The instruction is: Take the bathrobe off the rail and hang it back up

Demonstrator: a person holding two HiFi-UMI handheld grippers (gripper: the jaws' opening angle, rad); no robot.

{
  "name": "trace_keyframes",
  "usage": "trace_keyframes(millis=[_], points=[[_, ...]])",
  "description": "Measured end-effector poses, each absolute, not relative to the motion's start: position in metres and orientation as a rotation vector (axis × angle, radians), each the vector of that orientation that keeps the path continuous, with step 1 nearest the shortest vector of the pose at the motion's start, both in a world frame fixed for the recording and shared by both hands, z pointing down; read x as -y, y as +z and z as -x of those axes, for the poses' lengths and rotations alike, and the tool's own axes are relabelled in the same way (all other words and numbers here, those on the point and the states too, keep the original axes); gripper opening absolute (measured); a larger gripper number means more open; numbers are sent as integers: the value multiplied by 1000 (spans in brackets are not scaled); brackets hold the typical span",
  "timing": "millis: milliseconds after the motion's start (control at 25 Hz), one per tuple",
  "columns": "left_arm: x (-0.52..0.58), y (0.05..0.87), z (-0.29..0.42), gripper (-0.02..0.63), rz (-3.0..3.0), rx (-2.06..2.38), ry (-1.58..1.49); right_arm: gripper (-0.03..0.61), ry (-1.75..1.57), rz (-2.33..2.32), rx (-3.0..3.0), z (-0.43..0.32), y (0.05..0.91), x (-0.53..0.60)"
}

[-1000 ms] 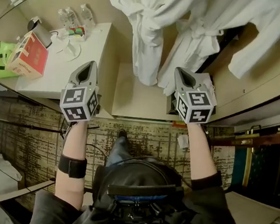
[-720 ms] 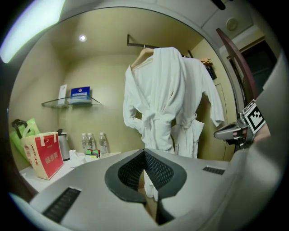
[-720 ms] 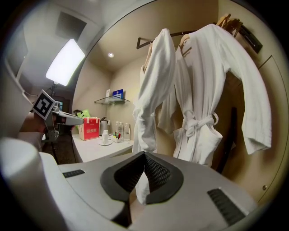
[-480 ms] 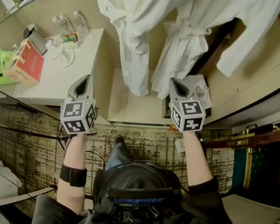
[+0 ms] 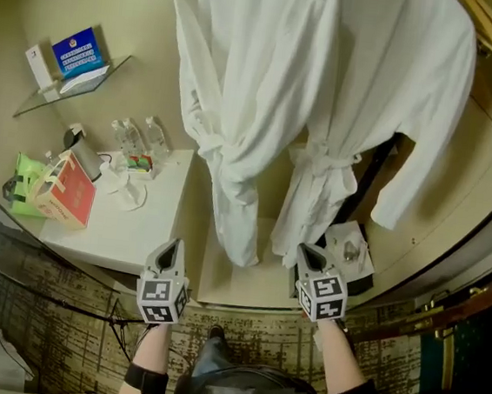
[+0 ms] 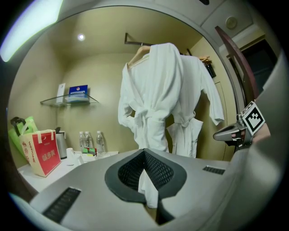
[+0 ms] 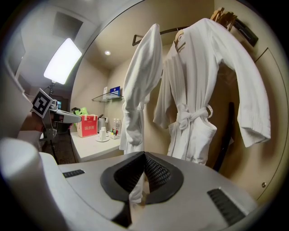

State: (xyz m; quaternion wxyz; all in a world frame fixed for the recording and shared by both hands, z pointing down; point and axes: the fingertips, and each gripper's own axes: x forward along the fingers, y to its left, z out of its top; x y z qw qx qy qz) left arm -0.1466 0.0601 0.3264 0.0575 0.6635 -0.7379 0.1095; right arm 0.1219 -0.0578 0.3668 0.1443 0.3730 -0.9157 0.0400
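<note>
1. A white fluffy bathrobe [image 5: 247, 104] hangs in the upper middle of the head view. A second white bathrobe [image 5: 375, 92] hangs just to the right of it, touching it.
2. Both are up on the thin dark metal rail [image 7: 169, 30], near the top of the right gripper view. Each one sits on a light wooden hanger [image 6: 137, 57].
3. The grey left gripper [image 5: 175, 246] is low in the frame, left of the middle. Its fingers are pressed together and hold nothing.
4. The grey right gripper [image 5: 307, 252] is low in the frame, right of the middle. Its fingers are pressed together too, and it holds nothing.
5. Both grippers sit well below the rail. They are near the bottom edges of the robes but not touching them.
6. A flat white counter [image 5: 138, 224] is at the left, with a red cardboard box [image 5: 69, 199] and clear water bottles [image 5: 139, 137] on it.
7. I think no robe is being moved right now. With both robes hung up and both grippers empty, the job is either about to start or all done. I cannot tell which.
8. If it is about to start, the grippers need to go up high and open. One can then take the hanger by the rail and lift its hook off, while the other holds the heavy cloth steady.
</note>
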Motion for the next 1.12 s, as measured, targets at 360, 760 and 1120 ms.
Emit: trace_keyframes(millis=[360,760,1120], points=[[-51,321,160,0,-2005,2237,352,23,100,-1047,2643,-102,363,66],[-52,311,178,0,-2050,2200,432,23,82,-1015,2643,-72,367,59],[-23,295,221,0,-2210,2101,398,23,14,-1082,2636,-5,342,59]])
